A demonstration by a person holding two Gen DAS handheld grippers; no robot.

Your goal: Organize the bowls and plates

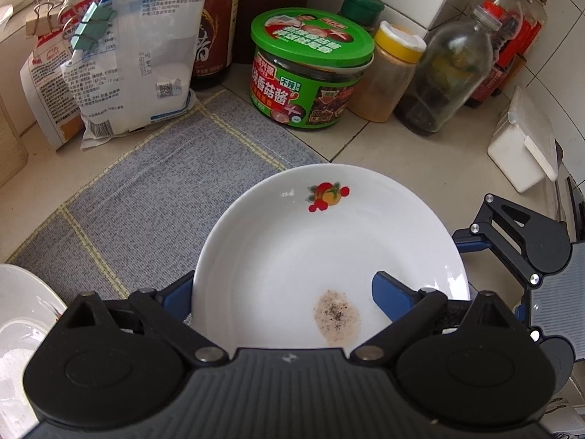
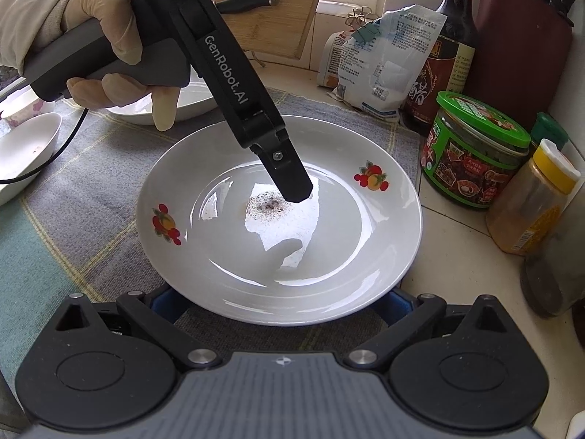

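Note:
A white plate (image 1: 329, 241) with fruit decals and a speckled brown stain lies on a grey woven mat (image 1: 153, 190), its right part over the tiled counter. My left gripper (image 1: 281, 289) stands open astride the plate's rim, with one blue finger (image 1: 387, 289) inside the plate and the other finger (image 1: 175, 296) outside. In the right wrist view that inner finger (image 2: 292, 183) rests near the stain in the plate (image 2: 278, 219). My right gripper (image 2: 283, 300) is open at the plate's near rim, its fingertips partly hidden under it. More white dishes (image 2: 29, 146) sit to the left.
A green-lidded sauce jar (image 1: 310, 73), a yellow-capped spice jar (image 1: 391, 73), a glass bottle (image 1: 446, 73), a dark vinegar bottle (image 2: 449, 47) and clipped bags (image 1: 120, 58) crowd the back. A white box (image 1: 523, 146) is at the right. A gloved hand (image 2: 106, 36) holds the left gripper.

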